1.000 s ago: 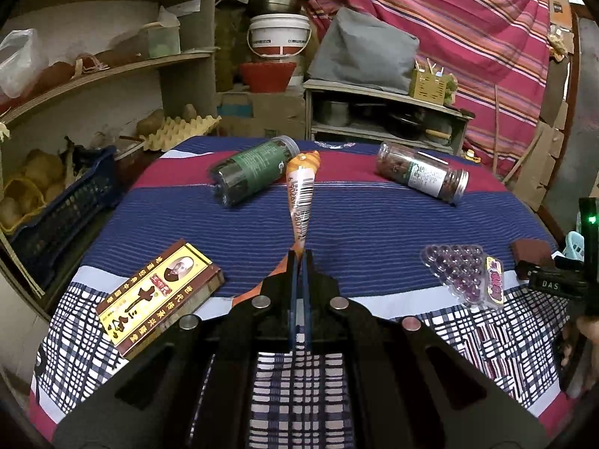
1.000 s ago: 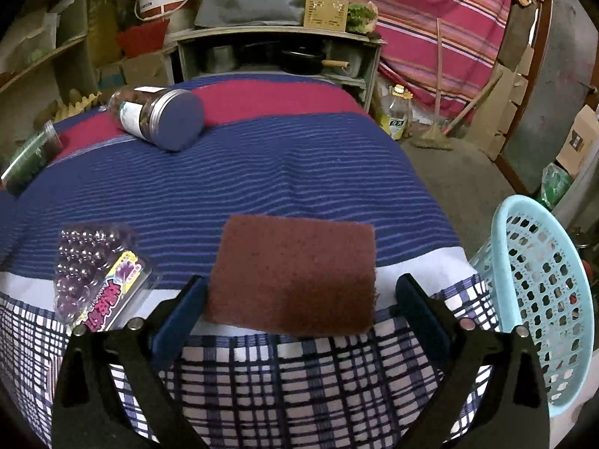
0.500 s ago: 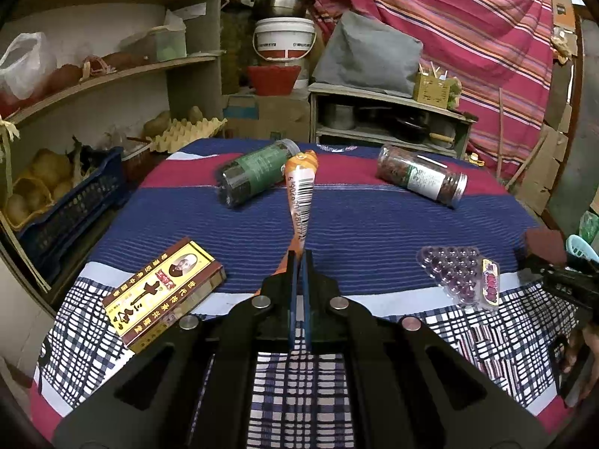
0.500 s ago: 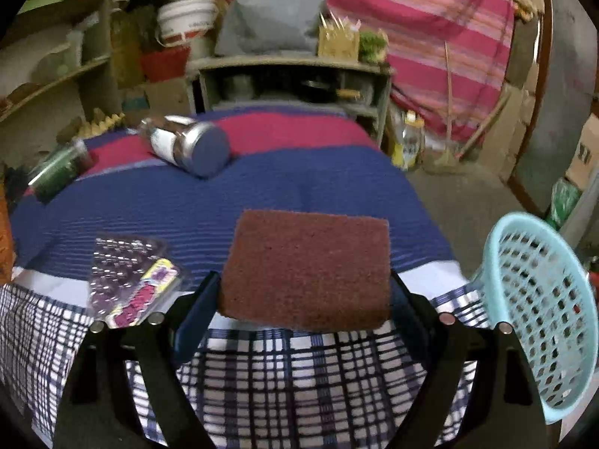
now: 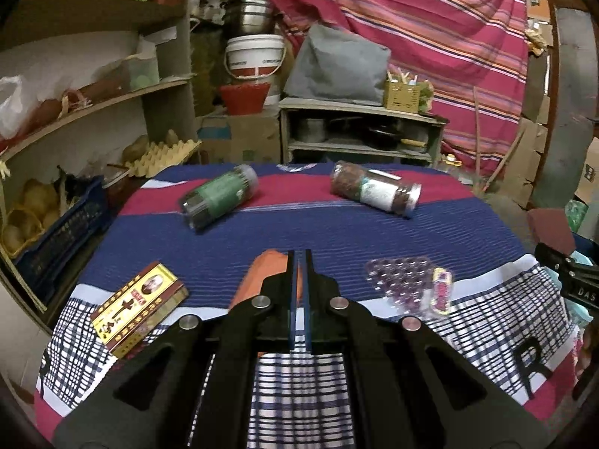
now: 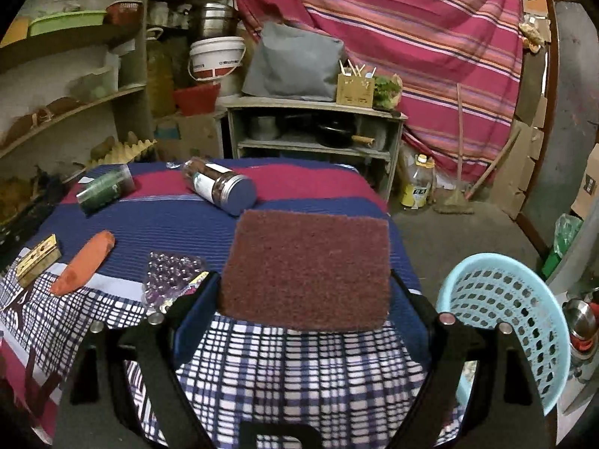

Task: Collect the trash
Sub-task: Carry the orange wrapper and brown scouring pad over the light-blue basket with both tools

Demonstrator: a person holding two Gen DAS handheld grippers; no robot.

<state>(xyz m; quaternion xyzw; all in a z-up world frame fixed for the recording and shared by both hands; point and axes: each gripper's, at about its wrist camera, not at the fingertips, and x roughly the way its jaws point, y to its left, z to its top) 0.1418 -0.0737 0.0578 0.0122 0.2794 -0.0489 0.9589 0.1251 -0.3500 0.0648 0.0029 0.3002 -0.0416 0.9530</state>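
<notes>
Maroon scouring pad point(image 6: 305, 267) clamped in right hand-held gripper point(image 6: 305, 299), lifted off counter's point(image 6: 299, 366) near-right corner | left hand-held gripper point(image 5: 298, 280) pinched tight on orange wrapper point(image 5: 258, 277) | step: carrying | next: swing over blue basket point(image 6: 516, 307), release

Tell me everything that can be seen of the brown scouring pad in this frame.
The scouring pad is a flat, rectangular sheet of reddish-brown, coarse, fibrous-looking material, plain and unmarked. It is off the table, spanning the right gripper, whose blue-padded fingers press on its left and right edges. It lies roughly level, its broad face up towards the camera, above the checked end of the tablecloth. In the left wrist view only a corner shows at the far right edge.
</notes>
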